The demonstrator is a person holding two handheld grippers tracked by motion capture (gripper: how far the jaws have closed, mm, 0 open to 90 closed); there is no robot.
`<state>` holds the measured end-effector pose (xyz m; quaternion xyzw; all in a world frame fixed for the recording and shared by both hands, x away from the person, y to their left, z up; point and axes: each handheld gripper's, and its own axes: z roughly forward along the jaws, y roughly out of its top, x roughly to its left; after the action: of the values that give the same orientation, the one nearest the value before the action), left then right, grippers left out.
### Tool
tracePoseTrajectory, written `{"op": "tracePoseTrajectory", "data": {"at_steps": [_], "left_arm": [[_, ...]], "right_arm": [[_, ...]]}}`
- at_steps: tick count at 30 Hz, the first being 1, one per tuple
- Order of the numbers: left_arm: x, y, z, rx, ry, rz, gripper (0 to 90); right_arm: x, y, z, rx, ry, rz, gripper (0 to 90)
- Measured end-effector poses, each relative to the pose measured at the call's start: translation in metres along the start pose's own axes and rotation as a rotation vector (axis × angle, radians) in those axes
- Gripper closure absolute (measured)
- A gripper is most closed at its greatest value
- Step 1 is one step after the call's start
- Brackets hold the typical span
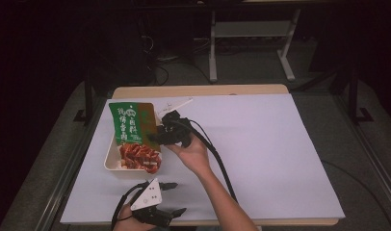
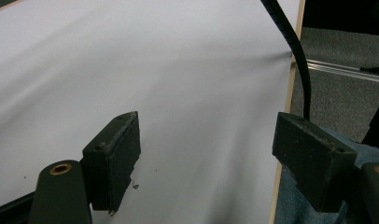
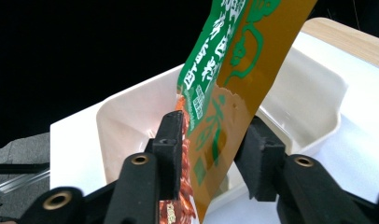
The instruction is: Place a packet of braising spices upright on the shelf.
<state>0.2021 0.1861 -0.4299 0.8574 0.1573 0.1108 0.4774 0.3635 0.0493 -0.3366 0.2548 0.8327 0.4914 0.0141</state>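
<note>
High view: right gripper point(image 1: 157, 137) beside green snack packet point(image 1: 131, 126) lying over white tray point(image 1: 110, 161). Left gripper view: left gripper point(image 2: 206, 163) wide apart, w/ nothing between, over tabletop point(image 2: 178, 70). Right gripper view: packet between part-open jaws, touching left pad.

The only printing stands on the green and brown snack packet point(image 1: 132, 130) that lies over the white tray point(image 1: 109, 161) near the table's left edge. Large pale Chinese characters run down its green panel in the high view, too blurred to read with certainty, and smaller lines beneath them are illegible. In the right gripper view the same packet point(image 3: 234, 70) shows parts of white characters and a green emblem on the brown half, cut off and unreadable.
</note>
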Motion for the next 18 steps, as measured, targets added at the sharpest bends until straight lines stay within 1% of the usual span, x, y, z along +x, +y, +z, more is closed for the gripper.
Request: {"op": "tracePoseTrajectory", "data": {"at_steps": [3, 5, 8, 9, 11, 16, 18], "left_arm": [[0.0003, 0.0000, 0.0000, 0.001, 0.001, -0.003, 23.2], [0.0003, -0.0001, -0.0001, 0.002, 0.002, -0.005, 23.2], [0.0000, -0.0003, -0.0003, -0.002, 0.003, -0.010, 23.2], [0.0006, -0.0003, -0.0004, -0.001, 0.003, -0.005, 23.2], [0.0010, -0.0004, -0.0002, 0.000, 0.002, -0.008, 23.2], [0.0004, 0.0001, -0.0002, -0.001, 0.003, -0.007, 23.2], [0.0005, 0.0000, -0.0004, -0.002, 0.003, -0.003, 23.2]], "right_arm": [[-0.0013, -0.0002, -0.0009, 0.003, -0.002, -0.003, 60.3], [-0.0014, -0.0003, -0.0010, 0.005, -0.001, 0.005, 60.4], [-0.0038, -0.0012, -0.0015, 0.017, -0.016, -0.003, 59.7], [-0.0049, -0.0016, -0.0026, 0.016, -0.013, 0.005, 59.8], [-0.0071, -0.0025, -0.0045, 0.011, -0.013, 0.013, 59.7], [-0.0095, -0.0023, -0.0048, 0.006, -0.013, 0.017, 60.2], [-0.0100, -0.0024, -0.0041, 0.012, -0.016, 0.019, 59.7]]}}
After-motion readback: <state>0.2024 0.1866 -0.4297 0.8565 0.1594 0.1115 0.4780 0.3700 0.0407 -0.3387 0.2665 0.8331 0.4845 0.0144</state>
